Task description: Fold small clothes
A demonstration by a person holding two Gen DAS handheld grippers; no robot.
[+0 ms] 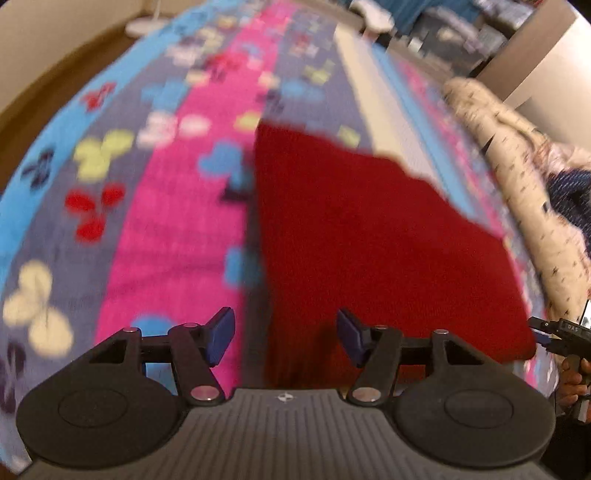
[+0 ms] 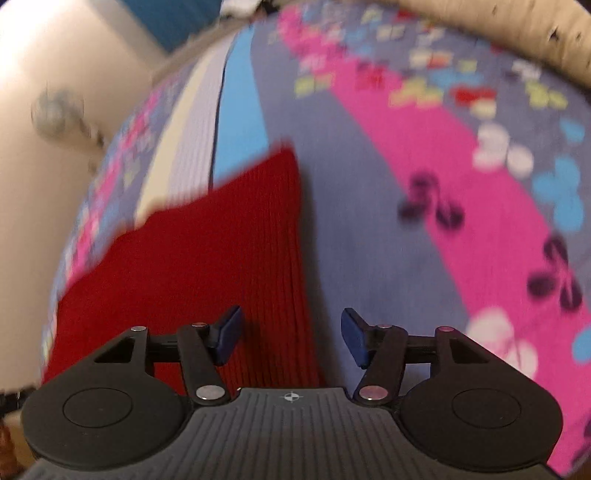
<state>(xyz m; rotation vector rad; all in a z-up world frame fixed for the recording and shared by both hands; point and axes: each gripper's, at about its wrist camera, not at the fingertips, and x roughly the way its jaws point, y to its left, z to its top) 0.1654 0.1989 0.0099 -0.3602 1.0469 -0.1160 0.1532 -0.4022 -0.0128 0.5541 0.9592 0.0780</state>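
Observation:
A red ribbed knit garment [image 1: 369, 240] lies flat on a bedspread [image 1: 166, 221] with pink, blue and grey stripes and butterfly prints. My left gripper [image 1: 284, 328] hovers over the garment's near left edge, open, with nothing between its blue pads. In the right wrist view the same garment [image 2: 203, 258] fills the lower left, and its straight right edge runs up from between the fingers. My right gripper [image 2: 291, 328] is open above that edge and holds nothing. At the right border of the left wrist view, a hand [image 1: 572, 380] grips the right tool's handle.
A cream blanket with dark flecks [image 1: 517, 177] is bunched along the bedspread's right side, seen also as the cream blanket [image 2: 517, 29] at the top. A dark blue cloth [image 1: 569, 199] lies beyond it. A pale wall [image 2: 55, 74] stands left of the bed.

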